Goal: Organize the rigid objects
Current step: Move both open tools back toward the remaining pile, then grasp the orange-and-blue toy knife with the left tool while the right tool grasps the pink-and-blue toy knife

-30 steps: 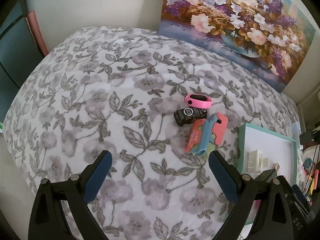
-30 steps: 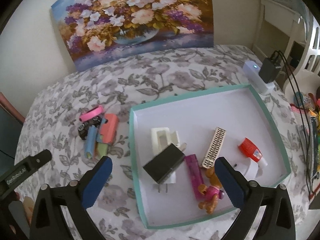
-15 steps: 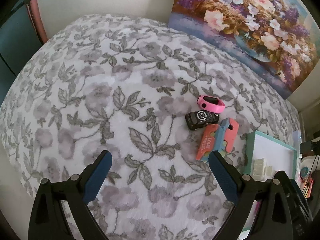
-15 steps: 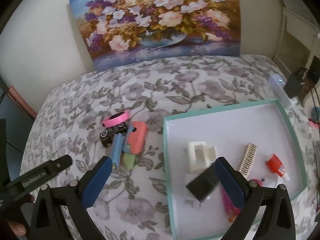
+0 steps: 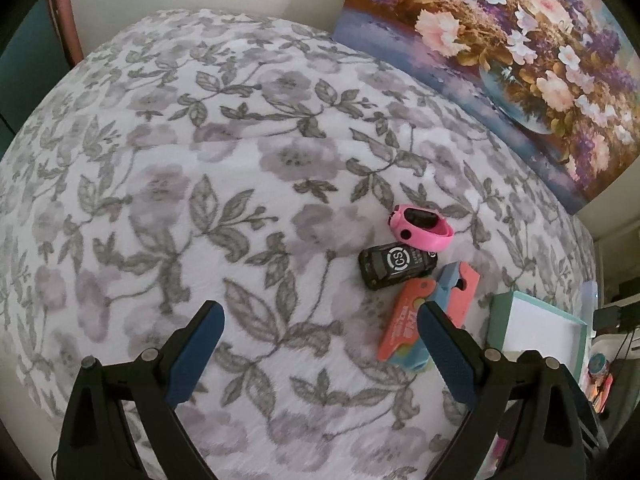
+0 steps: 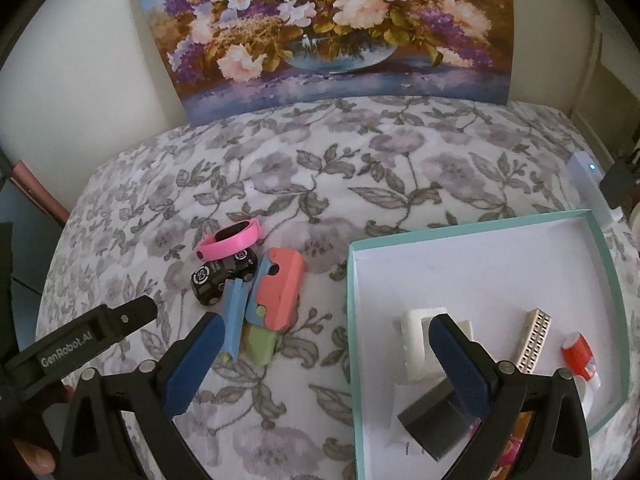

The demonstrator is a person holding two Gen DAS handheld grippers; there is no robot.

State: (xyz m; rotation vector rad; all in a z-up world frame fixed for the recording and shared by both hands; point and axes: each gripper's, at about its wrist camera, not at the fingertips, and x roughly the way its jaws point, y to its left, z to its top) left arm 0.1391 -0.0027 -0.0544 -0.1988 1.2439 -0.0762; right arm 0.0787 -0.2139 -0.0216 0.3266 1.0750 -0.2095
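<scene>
Both grippers, left (image 5: pixel 320 334) & right (image 6: pixel 326 344), jaws apart, empty. Risk: grabbing toy car (image 6: pixel 224 276) w/ touching pink band (image 6: pixel 232 242), dragging both.

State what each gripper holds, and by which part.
Nothing is held. The left gripper and right gripper are both open and empty above the bedspread.

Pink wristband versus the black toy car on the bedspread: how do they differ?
The pink wristband is a thin curved loop with a dark screen; the black toy car is a blocky body with wheels and white round markings. The wristband lies farther from both grippers, the car nearer. Both rest on the floral bedspread, outside the teal box, appearing to touch.
</scene>
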